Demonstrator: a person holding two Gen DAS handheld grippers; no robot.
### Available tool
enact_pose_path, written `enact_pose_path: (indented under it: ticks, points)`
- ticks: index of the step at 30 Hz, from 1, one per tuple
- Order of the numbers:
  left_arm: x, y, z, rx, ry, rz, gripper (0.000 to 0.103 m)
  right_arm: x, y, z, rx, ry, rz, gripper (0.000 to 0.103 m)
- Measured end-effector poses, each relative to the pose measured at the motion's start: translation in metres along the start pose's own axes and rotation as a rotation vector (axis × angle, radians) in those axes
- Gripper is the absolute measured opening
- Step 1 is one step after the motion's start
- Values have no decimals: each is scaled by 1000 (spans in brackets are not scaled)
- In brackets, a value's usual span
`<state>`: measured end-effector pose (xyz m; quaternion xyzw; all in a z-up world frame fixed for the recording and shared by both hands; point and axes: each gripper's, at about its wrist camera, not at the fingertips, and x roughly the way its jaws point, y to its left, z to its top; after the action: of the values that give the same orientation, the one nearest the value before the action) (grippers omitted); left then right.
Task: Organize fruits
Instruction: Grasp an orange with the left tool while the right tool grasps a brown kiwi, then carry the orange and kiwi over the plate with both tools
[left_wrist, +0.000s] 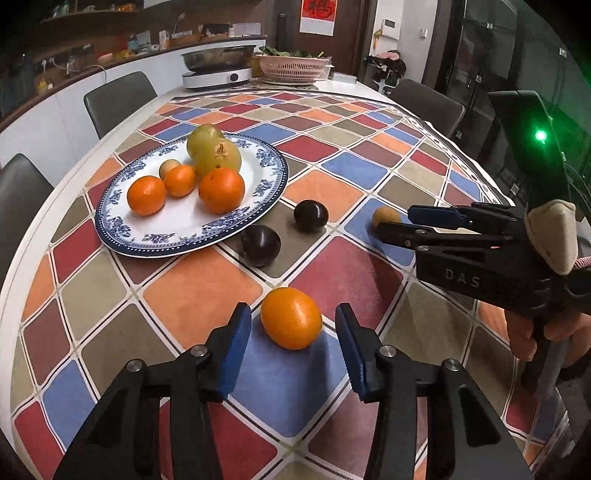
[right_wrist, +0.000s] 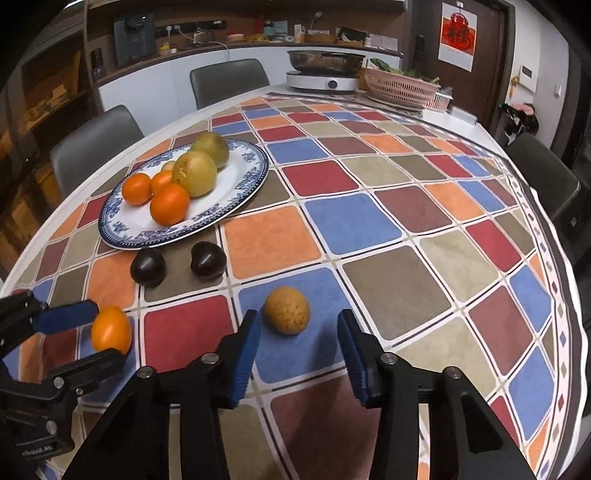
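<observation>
A blue-and-white plate (left_wrist: 177, 236) (right_wrist: 236, 201) holds oranges and green pears. On the cloth lie two dark plums (left_wrist: 260, 245) (left_wrist: 311, 215) (right_wrist: 148, 267) (right_wrist: 208, 263), a loose orange (left_wrist: 291, 318) (right_wrist: 110, 329) and a small tan fruit (left_wrist: 385, 216) (right_wrist: 287, 310). My left gripper (left_wrist: 291, 343) (right_wrist: 94, 334) is open, its fingers on either side of the loose orange, not touching. My right gripper (right_wrist: 299, 347) (left_wrist: 393, 223) is open just short of the tan fruit, which lies on a blue square.
A checked cloth (right_wrist: 406, 206) covers the white table. At the far end stand an electric hotpot (left_wrist: 218, 66) (right_wrist: 325, 70) and a pink basket of greens (left_wrist: 293, 66) (right_wrist: 402, 86). Grey chairs (left_wrist: 118, 99) (right_wrist: 229, 79) ring the table edge.
</observation>
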<state>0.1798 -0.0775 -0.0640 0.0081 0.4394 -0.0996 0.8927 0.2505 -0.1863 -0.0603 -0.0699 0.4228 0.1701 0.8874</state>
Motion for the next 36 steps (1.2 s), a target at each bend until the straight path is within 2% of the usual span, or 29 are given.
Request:
enact_pose_path:
  ticks: [4, 6, 8, 9, 26, 36]
  points:
    - [3, 0, 2, -3, 10, -3, 37, 6, 0, 1, 8, 11, 6, 43]
    - [3, 1, 3, -5, 11, -3, 35, 10, 0, 2, 9, 21, 13, 36]
    - [3, 3, 3, -13, 14, -11, 34, 11, 1, 3, 10, 20, 13, 33]
    - [3, 4, 4, -16, 12, -12, 34, 11, 1, 2, 10, 20, 15, 28]
    - [-28, 11, 9, -20, -67, -23, 34, -42, 29, -7, -15, -54, 55, 28]
    - [-56, 22, 6, -14, -130, 11, 34, -72, 54, -7, -27, -105, 59, 28]
